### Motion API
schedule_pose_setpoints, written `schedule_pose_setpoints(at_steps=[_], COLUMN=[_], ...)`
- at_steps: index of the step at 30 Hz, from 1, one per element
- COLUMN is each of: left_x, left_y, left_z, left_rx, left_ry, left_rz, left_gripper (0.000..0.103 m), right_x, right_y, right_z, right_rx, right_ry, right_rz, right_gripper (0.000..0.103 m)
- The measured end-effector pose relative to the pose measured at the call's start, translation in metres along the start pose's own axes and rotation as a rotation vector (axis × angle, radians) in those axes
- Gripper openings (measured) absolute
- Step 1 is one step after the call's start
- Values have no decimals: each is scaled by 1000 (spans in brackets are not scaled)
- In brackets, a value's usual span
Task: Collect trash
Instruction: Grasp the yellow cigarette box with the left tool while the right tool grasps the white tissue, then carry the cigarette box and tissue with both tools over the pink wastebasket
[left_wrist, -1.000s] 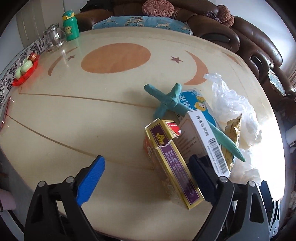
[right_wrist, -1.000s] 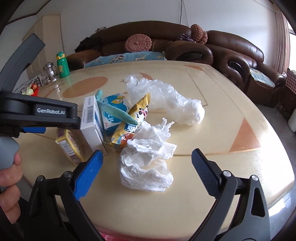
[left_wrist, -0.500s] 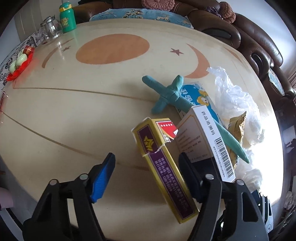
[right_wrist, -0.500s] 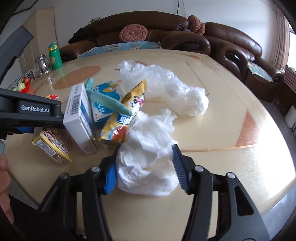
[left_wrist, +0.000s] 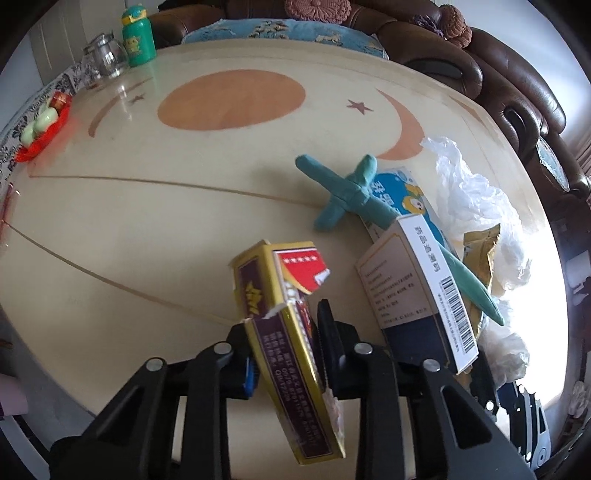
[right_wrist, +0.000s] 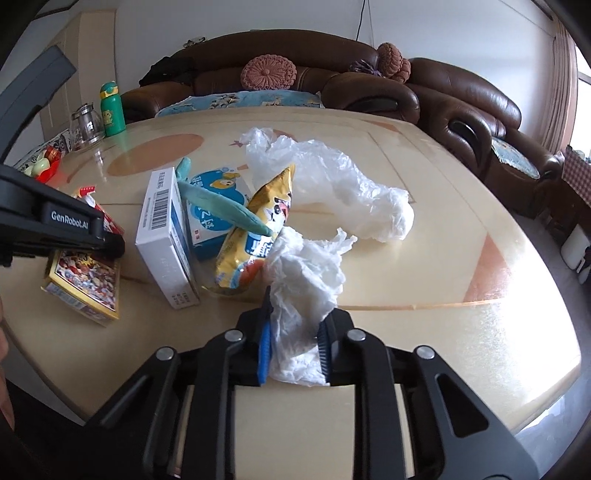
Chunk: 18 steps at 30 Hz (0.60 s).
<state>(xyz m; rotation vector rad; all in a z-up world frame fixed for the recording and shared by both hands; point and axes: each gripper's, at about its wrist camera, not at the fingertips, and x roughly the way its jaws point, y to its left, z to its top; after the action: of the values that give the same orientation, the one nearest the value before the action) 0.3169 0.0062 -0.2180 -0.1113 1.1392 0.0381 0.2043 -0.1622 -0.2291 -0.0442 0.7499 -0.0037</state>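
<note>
My left gripper (left_wrist: 286, 343) is shut on a torn gold and purple carton (left_wrist: 284, 332), which also shows in the right wrist view (right_wrist: 85, 284) at the left. My right gripper (right_wrist: 293, 341) is shut on a crumpled white tissue (right_wrist: 306, 288). Beside them lie a white and blue box with a barcode (left_wrist: 424, 291) (right_wrist: 164, 232), a teal clay sword shape (left_wrist: 354, 192), a blue milk carton (right_wrist: 214, 218), a yellow snack wrapper (right_wrist: 255, 236) and a clear plastic bag (right_wrist: 332, 184).
The cream table (left_wrist: 147, 221) carries a green bottle (left_wrist: 138, 33), a glass jar (left_wrist: 101, 55) and a red dish (left_wrist: 44, 125) at the far left. Brown sofas (right_wrist: 461, 103) stand behind and to the right.
Both grippers went from open to shut: the left closed on the gold carton, the right closed on the white tissue. Both moved forward a little.
</note>
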Motion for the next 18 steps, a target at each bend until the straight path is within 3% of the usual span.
schedule_pose_setpoints(at_steps=[11, 18], left_x=[-21, -34], left_y=[-1, 3], left_z=[-5, -9], left_rx=[53, 64], left_ry=[-50, -70], left_rz=[28, -16], left_gripper=[20, 20], right_x=[-23, -40], right_y=[-4, -16], right_z=[3, 10], right_rx=[-8, 18], right_ry=[-91, -146], right_rz=[-81, -111], right_gripper=[18, 19])
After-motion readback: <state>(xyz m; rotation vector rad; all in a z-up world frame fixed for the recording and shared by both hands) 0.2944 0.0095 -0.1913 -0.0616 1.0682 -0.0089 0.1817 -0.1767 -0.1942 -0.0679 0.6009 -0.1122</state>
